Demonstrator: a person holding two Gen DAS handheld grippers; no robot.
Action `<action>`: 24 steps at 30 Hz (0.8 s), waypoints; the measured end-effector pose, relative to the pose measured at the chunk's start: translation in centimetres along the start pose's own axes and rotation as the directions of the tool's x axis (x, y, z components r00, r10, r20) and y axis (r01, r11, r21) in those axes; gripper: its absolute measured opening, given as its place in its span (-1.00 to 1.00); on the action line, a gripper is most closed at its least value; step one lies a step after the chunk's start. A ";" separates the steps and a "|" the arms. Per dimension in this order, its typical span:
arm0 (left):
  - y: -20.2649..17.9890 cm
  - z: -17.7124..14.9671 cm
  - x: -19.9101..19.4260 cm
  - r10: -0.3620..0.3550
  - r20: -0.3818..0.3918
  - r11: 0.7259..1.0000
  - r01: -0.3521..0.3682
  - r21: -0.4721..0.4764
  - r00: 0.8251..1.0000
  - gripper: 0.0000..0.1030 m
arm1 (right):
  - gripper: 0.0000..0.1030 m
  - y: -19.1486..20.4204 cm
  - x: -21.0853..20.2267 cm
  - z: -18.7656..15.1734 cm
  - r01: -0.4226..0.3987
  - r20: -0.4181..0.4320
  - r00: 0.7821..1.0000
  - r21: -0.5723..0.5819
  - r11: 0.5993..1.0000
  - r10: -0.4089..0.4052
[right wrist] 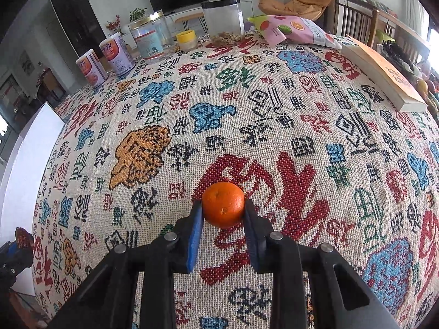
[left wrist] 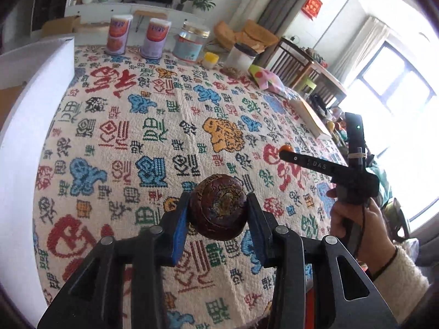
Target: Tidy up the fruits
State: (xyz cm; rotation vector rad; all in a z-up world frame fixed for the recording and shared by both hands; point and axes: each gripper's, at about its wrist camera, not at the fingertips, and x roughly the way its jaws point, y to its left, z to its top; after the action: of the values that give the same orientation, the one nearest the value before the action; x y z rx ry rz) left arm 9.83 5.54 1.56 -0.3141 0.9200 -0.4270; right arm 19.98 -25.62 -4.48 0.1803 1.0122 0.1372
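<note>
My left gripper [left wrist: 218, 211] is shut on a dark purple-brown round fruit [left wrist: 218, 208] and holds it above the patterned tablecloth [left wrist: 153, 126]. My right gripper [right wrist: 223, 209] is shut on a small orange [right wrist: 223, 204] just over the cloth [right wrist: 247, 104]. In the left wrist view the right gripper [left wrist: 286, 149] shows at the right, hand-held, with the orange [left wrist: 286, 148] at its tip. In the right wrist view the left gripper [right wrist: 23, 240] shows at the far left edge with the dark fruit [right wrist: 24, 237].
At the table's far side stand two cans [right wrist: 104, 57], a clear jar [right wrist: 151, 38], a yellow-lidded cup [right wrist: 186, 38], a clear canister [right wrist: 223, 19] and a snack bag [right wrist: 290, 30]. A book [right wrist: 384, 74] lies at the right edge. A white box [left wrist: 30, 115] stands at the left.
</note>
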 end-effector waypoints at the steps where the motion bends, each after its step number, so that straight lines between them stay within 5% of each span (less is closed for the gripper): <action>1: 0.2 0.1 -2.3 -0.019 0.020 1.000 0.019 -0.004 1.000 -0.21 | -0.44 1.4 -1.1 0.2 -0.039 0.010 0.999 -0.017 0.999 0.039; 4: 1.9 0.7 -9.5 0.000 0.124 1.000 0.004 -0.030 0.992 -0.21 | -0.44 8.2 -4.6 0.9 -0.191 0.021 0.981 -0.108 0.976 0.195; 8: 7.5 1.2 -17.0 0.147 0.227 0.983 -0.117 -0.141 0.963 -0.21 | -0.44 20.5 -6.9 0.8 -0.428 -0.068 0.903 -0.225 0.875 0.424; 13: 17.6 0.4 -18.7 0.396 0.135 0.888 -0.341 -0.309 0.908 -0.21 | -0.44 35.4 -6.4 -2.4 -0.599 -0.264 0.801 -0.337 0.727 0.538; 18: 24.2 -2.2 -15.7 0.477 -0.033 0.805 -0.452 -0.385 0.878 -0.21 | -0.44 44.7 -3.2 -4.5 -0.577 -0.362 0.815 -0.436 0.691 0.452; 22: 25.6 -3.7 -14.9 0.483 -0.076 0.788 -0.471 -0.396 0.872 -0.20 | -0.40 47.8 -0.1 -5.0 -0.536 -0.403 0.836 -0.451 0.714 0.373; 24: 25.3 -4.1 -15.0 0.504 -0.067 0.783 -0.488 -0.385 0.861 -0.01 | -0.34 48.2 1.2 -5.0 -0.532 -0.407 0.835 -0.425 0.733 0.370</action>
State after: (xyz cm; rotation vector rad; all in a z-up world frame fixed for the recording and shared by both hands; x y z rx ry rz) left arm 4.07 34.48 -1.37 -0.4247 1.0054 0.2624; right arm 14.92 22.15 2.22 -0.1037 1.1769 0.9176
